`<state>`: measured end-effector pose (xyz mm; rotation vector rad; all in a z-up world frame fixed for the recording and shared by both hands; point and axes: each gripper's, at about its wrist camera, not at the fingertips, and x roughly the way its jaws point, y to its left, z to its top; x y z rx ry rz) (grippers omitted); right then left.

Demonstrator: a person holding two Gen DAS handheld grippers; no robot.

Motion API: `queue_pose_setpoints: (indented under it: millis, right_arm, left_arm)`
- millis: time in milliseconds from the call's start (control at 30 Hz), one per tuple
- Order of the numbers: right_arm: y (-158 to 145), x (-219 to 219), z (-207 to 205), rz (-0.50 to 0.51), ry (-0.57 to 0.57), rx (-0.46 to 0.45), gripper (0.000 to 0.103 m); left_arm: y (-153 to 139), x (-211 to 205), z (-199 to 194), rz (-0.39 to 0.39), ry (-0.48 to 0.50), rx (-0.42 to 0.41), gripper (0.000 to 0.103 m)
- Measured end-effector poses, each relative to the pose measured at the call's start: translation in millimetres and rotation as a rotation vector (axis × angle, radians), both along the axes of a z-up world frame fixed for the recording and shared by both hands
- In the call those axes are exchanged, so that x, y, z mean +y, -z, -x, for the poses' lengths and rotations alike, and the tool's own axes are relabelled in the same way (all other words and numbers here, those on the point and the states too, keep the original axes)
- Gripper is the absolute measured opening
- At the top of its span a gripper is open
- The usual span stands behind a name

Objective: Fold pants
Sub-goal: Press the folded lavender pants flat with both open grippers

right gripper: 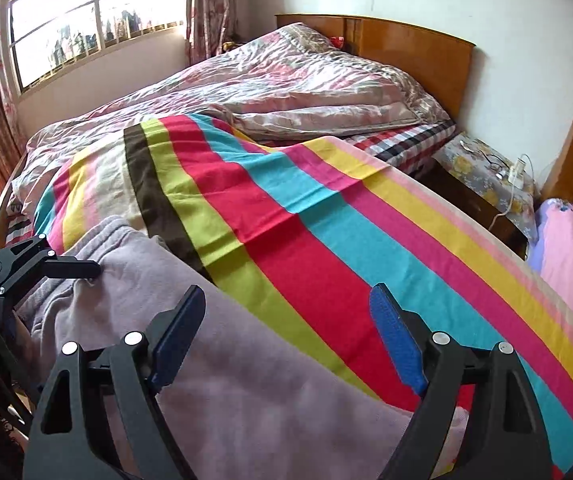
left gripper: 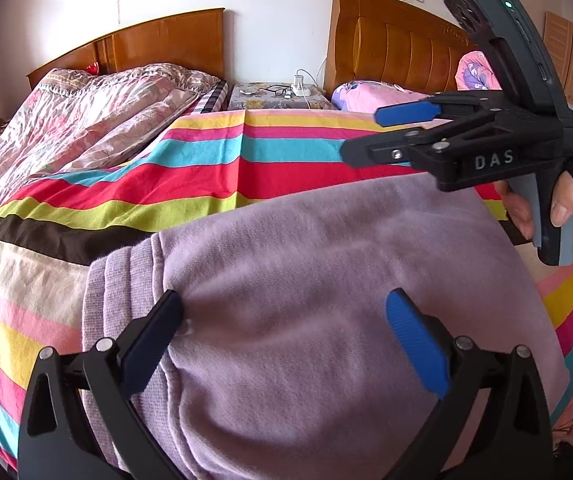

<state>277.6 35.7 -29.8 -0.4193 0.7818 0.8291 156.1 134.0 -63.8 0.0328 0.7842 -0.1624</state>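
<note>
Lilac knit pants (left gripper: 306, 248) lie in a broad folded heap on the striped sheet (left gripper: 214, 184), ribbed waistband at the left. My left gripper (left gripper: 286, 314) stands open just over them, its fingertips close to the fabric and nothing pinched. My right gripper (left gripper: 366, 134), held by a hand in a dark sleeve, hovers open above the far right edge of the pants. In the right wrist view the right gripper (right gripper: 286, 300) is open and empty over the border between the pants (right gripper: 226, 380) and the sheet (right gripper: 326, 220). A finger (right gripper: 78, 269) of the left gripper rests at the pants' left end.
A crumpled pink floral quilt (left gripper: 86, 120) covers the neighbouring bed on the left. Between two wooden headboards (left gripper: 398, 48) stands a nightstand (left gripper: 278, 98) with glasses and a charger. A pink pillow (left gripper: 378, 98) lies at the back right. A window (right gripper: 86, 12) is beyond the far bed.
</note>
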Motion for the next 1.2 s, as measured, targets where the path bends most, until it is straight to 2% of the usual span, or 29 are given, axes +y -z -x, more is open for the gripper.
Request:
queue_pose_setpoints:
  millis: [100, 200, 300, 333, 400, 467, 567, 700, 767, 900, 1000, 1067, 1100, 1200]
  right_arm:
    - [7.2, 43.7, 15.7, 0.031, -0.158, 0.052, 0.082]
    - [21.6, 82.6, 31.8, 0.068, -0.28, 0.076, 0.082]
    - [38.7, 109.4, 33.9, 0.125, -0.288, 0.082, 0.084]
    - [41.1, 113.1, 31.7, 0.128, -0.273, 0.079, 0.088]
    - [37.0, 112.2, 26.3, 0.091, -0.219, 0.083, 0.089]
    - [25.4, 102.8, 25.4, 0.044, -0.147, 0.055, 0.089]
    - [-0.6, 79.5, 40.0, -0.026, -0.102, 0.027, 0.089]
    - [-24.0, 30.8, 97.4, -0.023, -0.047, -0.068, 0.089]
    - [-26.5, -0.9, 130.5, -0.046, -0.009, -0.074, 0.089]
    - [-10.9, -56.4, 186.5, -0.031, 0.118, -0.105, 0.089]
    - [14.3, -85.5, 205.6, -0.035, 0.215, -0.074, 0.089]
    - [36.4, -95.0, 210.2, 0.035, 0.299, -0.077, 0.089]
    - [45.5, -100.0, 211.2, 0.036, 0.315, -0.068, 0.089]
    - [53.8, -121.9, 215.8, -0.079, 0.367, -0.029, 0.089]
  left_arm:
    - [-14.6, -1.9, 24.3, -0.026, 0.016, -0.051, 0.101]
    - [-12.1, 6.0, 39.0, -0.031, -0.009, -0.016, 0.101]
    - [-0.6, 17.3, 47.3, -0.028, -0.053, 0.023, 0.101]
    - [3.3, 20.9, 49.5, -0.027, -0.07, 0.034, 0.101]
    - [8.7, 26.5, 54.5, -0.031, -0.096, 0.039, 0.101]
    - [12.8, 28.2, 59.0, -0.044, -0.108, 0.036, 0.102]
    - [12.5, 27.4, 65.6, -0.047, -0.117, 0.029, 0.102]
    - [6.0, 20.8, 78.8, -0.043, -0.105, 0.008, 0.101]
    - [1.4, 13.7, 92.4, -0.034, -0.083, -0.015, 0.102]
    - [5.6, -8.7, 108.9, -0.069, -0.039, -0.026, 0.102]
    - [13.1, -17.7, 115.1, -0.116, -0.046, -0.041, 0.102]
    - [18.0, -22.9, 117.4, -0.16, -0.042, -0.05, 0.102]
    - [19.9, -24.3, 118.6, -0.176, -0.037, -0.059, 0.102]
    - [22.6, -21.9, 120.0, -0.179, -0.035, -0.074, 0.102]
